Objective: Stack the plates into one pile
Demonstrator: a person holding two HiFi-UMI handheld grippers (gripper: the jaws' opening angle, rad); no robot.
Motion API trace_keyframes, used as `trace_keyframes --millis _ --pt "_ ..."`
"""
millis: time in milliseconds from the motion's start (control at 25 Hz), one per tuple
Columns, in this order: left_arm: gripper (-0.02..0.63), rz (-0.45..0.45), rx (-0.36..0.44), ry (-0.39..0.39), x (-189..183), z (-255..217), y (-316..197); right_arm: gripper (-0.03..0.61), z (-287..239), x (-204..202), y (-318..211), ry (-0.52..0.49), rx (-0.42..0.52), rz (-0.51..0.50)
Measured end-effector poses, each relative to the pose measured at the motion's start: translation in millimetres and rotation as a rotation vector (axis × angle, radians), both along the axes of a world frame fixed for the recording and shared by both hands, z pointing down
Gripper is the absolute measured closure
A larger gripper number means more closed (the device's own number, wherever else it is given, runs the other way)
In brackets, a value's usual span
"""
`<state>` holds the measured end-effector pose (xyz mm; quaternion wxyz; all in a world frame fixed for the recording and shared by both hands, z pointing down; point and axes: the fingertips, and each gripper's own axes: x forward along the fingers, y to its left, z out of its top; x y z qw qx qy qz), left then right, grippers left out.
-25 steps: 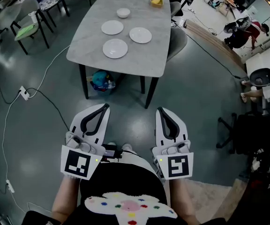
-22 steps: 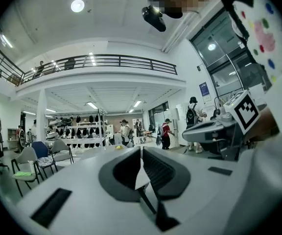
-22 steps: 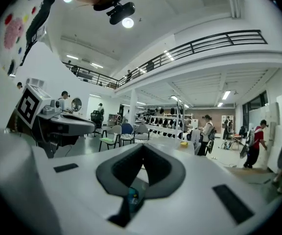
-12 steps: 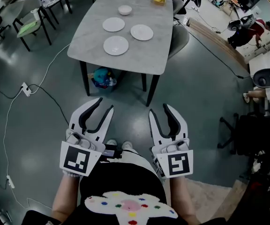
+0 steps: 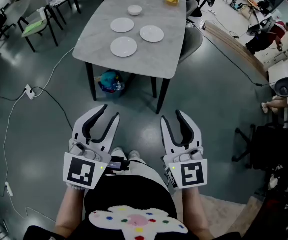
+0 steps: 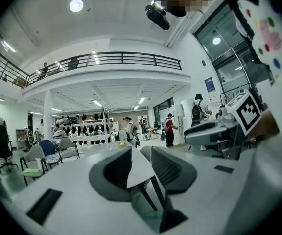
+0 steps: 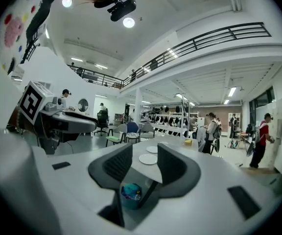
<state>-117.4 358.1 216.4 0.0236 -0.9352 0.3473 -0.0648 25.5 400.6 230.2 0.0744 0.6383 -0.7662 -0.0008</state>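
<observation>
Two: left hand-held gripper (image 5: 111,111), right hand-held gripper (image 5: 171,116), jaws just opened and empty; plates (image 5: 123,47) lie unstacked on counter (image 5: 149,59) ahead.

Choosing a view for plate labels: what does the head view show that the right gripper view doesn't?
Head view only: the power strip on the floor, and the marker cube on the right gripper. Right gripper view only: the balcony railing and ceiling lights. Both: the table, the plates, the blue bin under the table, and that gripper's jaws, which have just been opening with nothing between them.
</observation>
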Motion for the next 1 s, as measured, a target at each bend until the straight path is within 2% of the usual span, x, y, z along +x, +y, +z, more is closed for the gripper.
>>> trace_keyframes --millis 320,560,1000 --pt "0.489 -0.04 0.028 0.016 3 -4 12 0.436 -4 1 14 0.03 0.03 -0.031" --pt "0.489 -0.014 0.035 0.016 16 -1 24 0.435 2 13 29 0.023 0.027 -0.011" --pt "0.489 -0.022 0.048 0.022 18 0 5 0.434 5 21 13 0.015 0.033 0.003"
